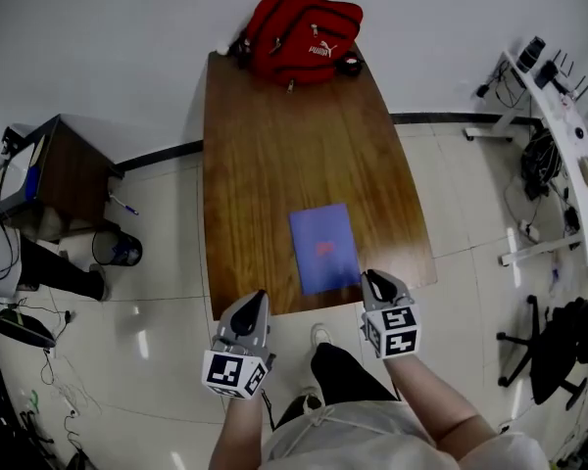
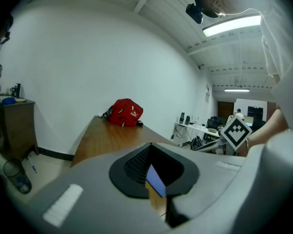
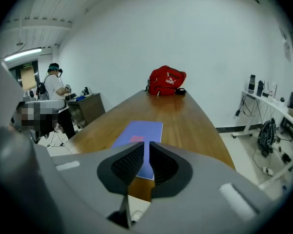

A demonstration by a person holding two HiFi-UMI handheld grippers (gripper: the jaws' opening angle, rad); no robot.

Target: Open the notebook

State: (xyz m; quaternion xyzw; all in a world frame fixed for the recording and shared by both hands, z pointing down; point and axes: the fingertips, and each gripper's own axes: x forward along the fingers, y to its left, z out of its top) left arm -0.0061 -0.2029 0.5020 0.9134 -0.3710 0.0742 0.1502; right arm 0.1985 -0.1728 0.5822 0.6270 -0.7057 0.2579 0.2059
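A closed blue notebook lies flat on the brown wooden table, near its front edge and right of centre. My left gripper hovers at the front edge, left of the notebook. Its jaws stand a little apart with nothing between them, and the notebook shows through the gap. My right gripper sits at the notebook's near right corner. In the right gripper view the right gripper has a narrow slit between its pads, empty, with the notebook just ahead.
A red backpack rests at the table's far end against the white wall. A dark cabinet and a bin stand left of the table. On the right are a white desk and an office chair. A person stands beyond the table's left side.
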